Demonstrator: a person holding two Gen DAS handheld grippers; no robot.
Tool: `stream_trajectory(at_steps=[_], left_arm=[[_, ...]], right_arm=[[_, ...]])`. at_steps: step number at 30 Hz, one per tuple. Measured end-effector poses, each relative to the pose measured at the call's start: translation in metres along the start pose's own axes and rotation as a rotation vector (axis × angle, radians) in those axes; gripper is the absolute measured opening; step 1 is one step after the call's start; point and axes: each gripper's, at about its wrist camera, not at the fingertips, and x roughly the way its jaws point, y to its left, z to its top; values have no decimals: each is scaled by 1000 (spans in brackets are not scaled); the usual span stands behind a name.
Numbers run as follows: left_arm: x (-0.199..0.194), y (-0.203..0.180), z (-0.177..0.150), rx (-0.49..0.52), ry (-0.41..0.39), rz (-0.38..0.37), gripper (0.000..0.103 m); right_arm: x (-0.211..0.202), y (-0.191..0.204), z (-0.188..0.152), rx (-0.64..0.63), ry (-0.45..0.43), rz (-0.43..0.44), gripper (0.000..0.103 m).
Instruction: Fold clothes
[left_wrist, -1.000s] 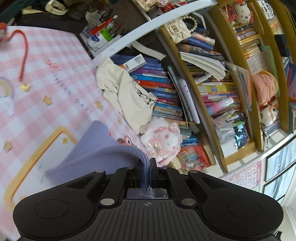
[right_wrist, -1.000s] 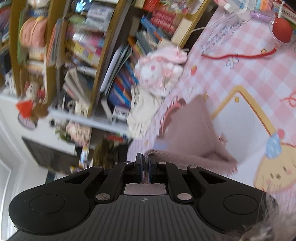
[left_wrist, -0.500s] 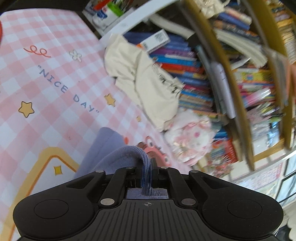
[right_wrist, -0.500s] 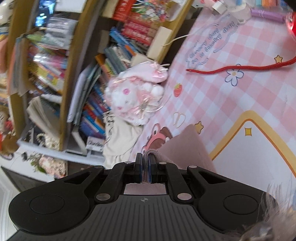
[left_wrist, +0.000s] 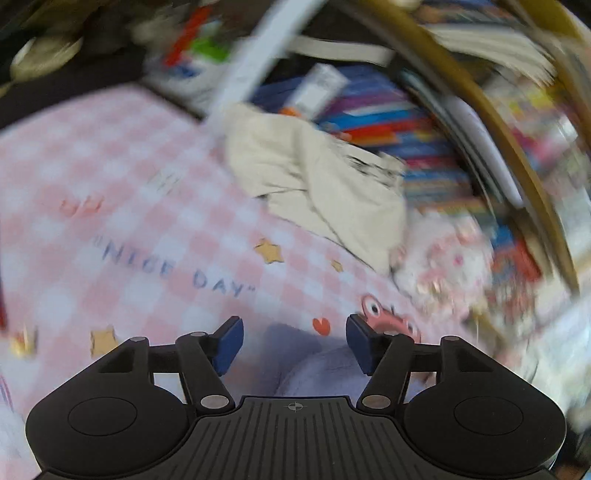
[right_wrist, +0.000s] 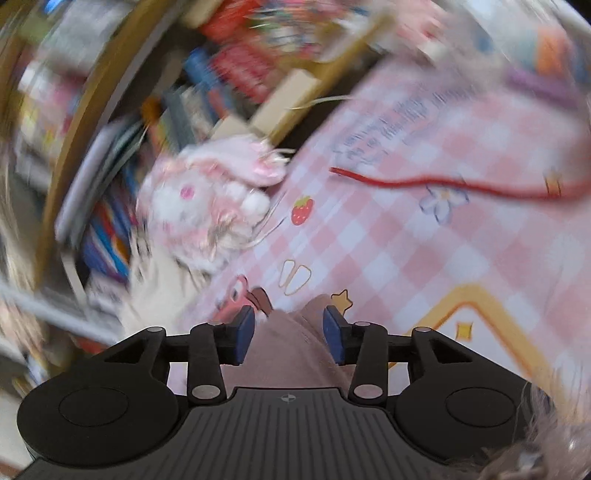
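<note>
A soft lilac garment (left_wrist: 317, 373) lies on the pink checked mat (left_wrist: 110, 206), low in the left wrist view. My left gripper (left_wrist: 294, 341) hangs over it with its jaws opening; the cloth sits below the blue pads (left_wrist: 229, 343) and neither pad touches it. In the right wrist view the same garment (right_wrist: 288, 354) looks dusty pink. It lies between the fingers of my right gripper (right_wrist: 289, 334), whose jaws are also opening, with the pads (right_wrist: 334, 338) clear of the fabric.
A cream garment (left_wrist: 317, 177) is heaped against the bookshelf (left_wrist: 443, 155) at the mat's far edge, with a pink plush toy (right_wrist: 207, 210) beside it. A red cord (right_wrist: 443, 182) trails across the mat (right_wrist: 424, 258). Both views are blurred.
Both grippers were shut on the garment's edge and have now opened and let it drop. Both have moved towards the shelf and down, and each has rolled.
</note>
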Motion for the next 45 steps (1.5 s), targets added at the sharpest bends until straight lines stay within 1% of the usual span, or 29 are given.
stream_trajectory(at_steps=[2,3,4,5,7,8,9,10,11,13,14,15,16,18,19,21,23,24,25,26,28,30,32,34,35,37,40,42,45], left_arm=[[3,-15,-5,154,9,-3,60],[7,-24,-10,248,6,0,60],[9,-30,-15,313,2,5,60],[14,-37,-18,371,1,8,60],[30,-47,-24,457,33,7,60],[39,-51,-27,486,53,13,57],[45,-53,-27,497,69,19,30],[50,-55,-26,506,85,26,3],[49,-53,-23,460,73,31,4],[37,-37,-12,273,2,-43,3],[36,-30,-11,211,-13,-44,3],[42,-26,-12,209,6,-17,3],[48,-22,-14,210,26,11,3],[60,-16,-18,224,69,39,4],[65,-13,-21,231,83,51,5],[65,-12,-23,231,75,48,5],[63,-10,-22,228,79,45,8],[62,-9,-21,225,85,38,9],[63,-9,-19,216,93,31,10],[62,-8,-16,200,99,22,11],[55,-8,-12,179,95,8,18],[43,-11,-12,182,65,-3,20],[28,-14,-14,193,28,-14,22],[14,-16,-18,192,0,-27,28],[8,-16,-20,188,-10,-31,30],[-1,-21,-29,202,-14,-33,32],[-9,-29,-42,248,0,-24,32],[-12,-34,-51,265,11,-22,32],[-17,-40,-64,254,11,-2,32]], right_arm=[[2,17,-8,-177,2,-50,42],[5,25,-12,-261,5,-74,42],[8,31,-17,-336,8,-94,42],[12,37,-21,-401,10,-115,42],[24,44,-27,-498,15,-158,42],[30,46,-28,-514,22,-176,40],[34,46,-28,-507,31,-184,21],[38,46,-27,-500,39,-192,7],[37,46,-25,-472,29,-179,5],[22,44,-19,-364,-41,-91,5],[16,43,-17,-324,-73,-64,5],[17,43,-16,-319,-86,-78,5],[24,43,-15,-334,-73,-113,5],[48,36,-13,-335,1,-194,5],[58,32,-14,-328,24,-219,5],[66,26,-16,-312,24,-227,6],[68,24,-17,-304,22,-233,8],[67,24,-18,-307,22,-236,15],[65,25,-18,-311,21,-244,20],[61,27,-19,-318,17,-255,30],[48,30,-22,-332,-2,-263,32],[33,34,-27,-348,-27,-264,38],[18,37,-35,-374,-44,-263,40],[7,39,-43,-403,-46,-268,42],[2,40,-47,-416,-45,-272,42],[-7,42,-56,-439,-45,-277,45],[-17,43,-68,-472,-46,-276,49],[-22,43,-75,-492,-38,-272,56],[-24,39,-81,-531,-12,-279,57]])
